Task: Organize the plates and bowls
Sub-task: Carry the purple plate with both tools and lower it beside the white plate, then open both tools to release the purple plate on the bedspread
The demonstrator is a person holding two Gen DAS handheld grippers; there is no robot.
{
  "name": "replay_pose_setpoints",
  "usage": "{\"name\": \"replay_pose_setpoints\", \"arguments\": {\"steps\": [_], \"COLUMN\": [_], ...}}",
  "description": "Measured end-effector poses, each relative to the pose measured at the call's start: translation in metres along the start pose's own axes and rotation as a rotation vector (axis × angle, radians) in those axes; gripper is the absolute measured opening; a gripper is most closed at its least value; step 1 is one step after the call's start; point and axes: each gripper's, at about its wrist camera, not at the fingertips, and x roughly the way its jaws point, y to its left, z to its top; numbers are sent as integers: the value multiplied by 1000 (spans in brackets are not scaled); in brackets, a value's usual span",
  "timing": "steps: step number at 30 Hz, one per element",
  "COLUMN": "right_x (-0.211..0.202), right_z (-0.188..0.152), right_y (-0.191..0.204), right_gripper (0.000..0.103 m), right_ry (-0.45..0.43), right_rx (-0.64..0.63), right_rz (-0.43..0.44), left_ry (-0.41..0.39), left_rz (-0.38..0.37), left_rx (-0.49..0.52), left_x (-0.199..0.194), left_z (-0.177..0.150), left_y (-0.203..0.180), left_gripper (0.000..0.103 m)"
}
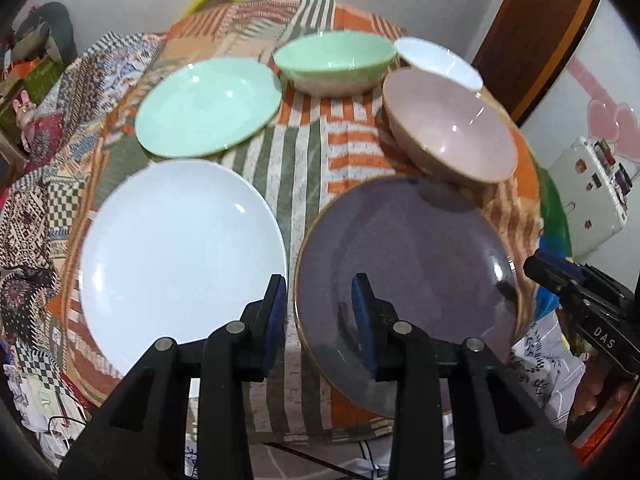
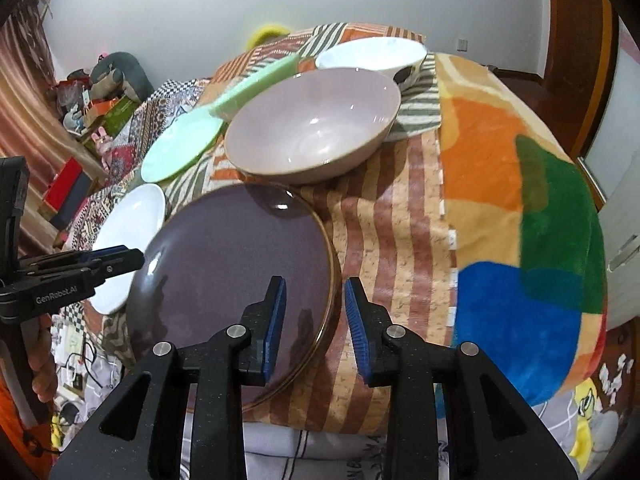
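Nothing stacked yet: white plate (image 1: 180,256) lower left, green plate (image 1: 208,108) upper left, purple plate (image 1: 404,280) btm centre, bowls up top. My left gripper (image 1: 320,304) & right gripper (image 2: 314,308) both empty, jaws slightly apart.

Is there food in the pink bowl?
No, the pink bowl is empty and shiny inside, sitting behind the purple plate.

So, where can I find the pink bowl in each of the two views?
Left wrist view: the pink bowl is at upper right, just behind the purple plate, in front of the white bowl.
Right wrist view: the pink bowl is at upper centre, above the purple plate.
Shared landmark: the purple plate, directly in front of the bowl in both.
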Motion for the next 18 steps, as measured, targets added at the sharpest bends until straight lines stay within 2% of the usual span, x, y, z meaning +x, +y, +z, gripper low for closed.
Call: {"name": "replay_pose_setpoints", "arguments": {"steps": [3, 5, 8, 12, 14, 18], "right_x": [-9, -14, -22, -28, -30, -31], "right_z": [3, 6, 12, 21, 24, 29], "right_y": [5, 9, 19, 31, 38, 54], "right_gripper": [30, 37, 39, 42, 54, 57], "right_ry": [-23, -46, -80, -113, -128, -149], "right_rx": [-9, -17, -38, -67, -81, -116], "right_rz": [2, 3, 9, 27, 36, 53], "left_ry": [-48, -78, -134, -196, -220, -241], "left_rz": [-2, 0, 10, 28, 27, 41], "left_rx": [0, -4, -2, -6, -18, -37], "left_x": [-21, -32, -53, -74, -83, -90], "left_z": [0, 0, -1, -4, -6, -9], "left_y": [3, 5, 8, 12, 19, 32], "left_gripper": [39, 44, 47, 60, 62, 67]}}
